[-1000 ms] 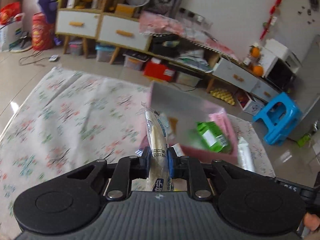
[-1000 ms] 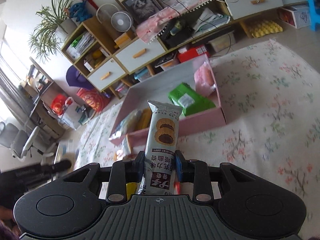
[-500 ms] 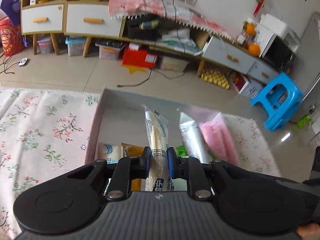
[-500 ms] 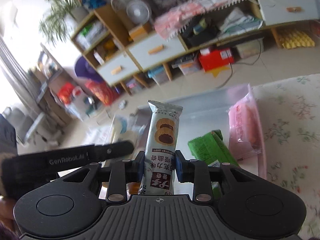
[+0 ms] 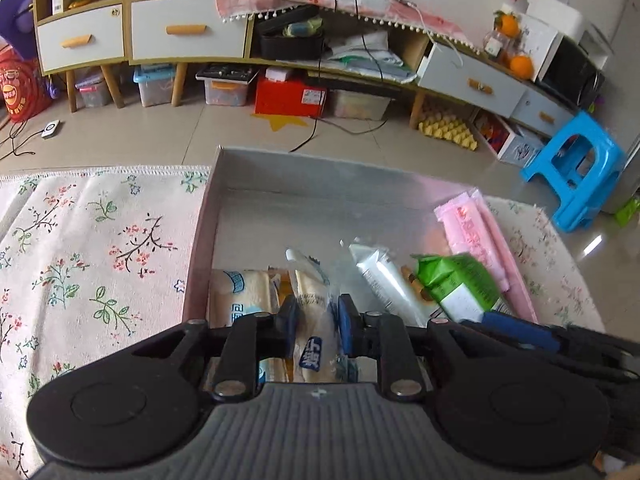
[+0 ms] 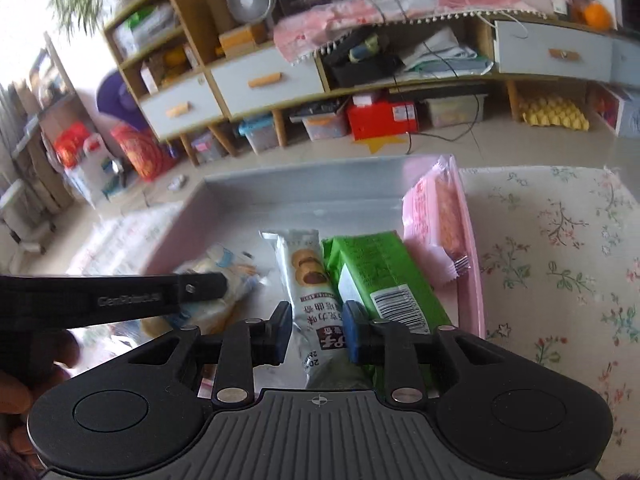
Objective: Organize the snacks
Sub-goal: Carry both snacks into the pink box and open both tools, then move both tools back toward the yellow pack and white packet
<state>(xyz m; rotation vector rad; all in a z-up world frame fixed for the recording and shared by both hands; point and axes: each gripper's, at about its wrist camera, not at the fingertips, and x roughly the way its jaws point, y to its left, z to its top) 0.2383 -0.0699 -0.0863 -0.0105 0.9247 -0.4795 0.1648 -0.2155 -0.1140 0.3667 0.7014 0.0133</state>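
A pink box (image 5: 202, 236) with a grey inside stands on the flowered cloth. My left gripper (image 5: 314, 324) is low over its near left part, jaws spread around a cream bread packet (image 5: 312, 304) that lies in the box. My right gripper (image 6: 316, 330) has its jaws spread around a white cookie packet (image 6: 310, 280), which lies in the box beside a green packet (image 6: 376, 272). A pink packet (image 6: 438, 216) leans on the right wall. The cookie packet (image 5: 384, 280) and green packet (image 5: 460, 284) also show in the left wrist view.
The flowered cloth (image 5: 92, 240) spreads left of the box and right of it (image 6: 560, 248). Another bread packet (image 5: 238, 296) lies at the box's left wall. Beyond are a tiled floor, low cabinets (image 5: 184, 36) and a blue stool (image 5: 576, 168).
Both grippers came down into the box and their jaws spread. The bread packet and the cookie packet now lie in the box instead of being pinched.
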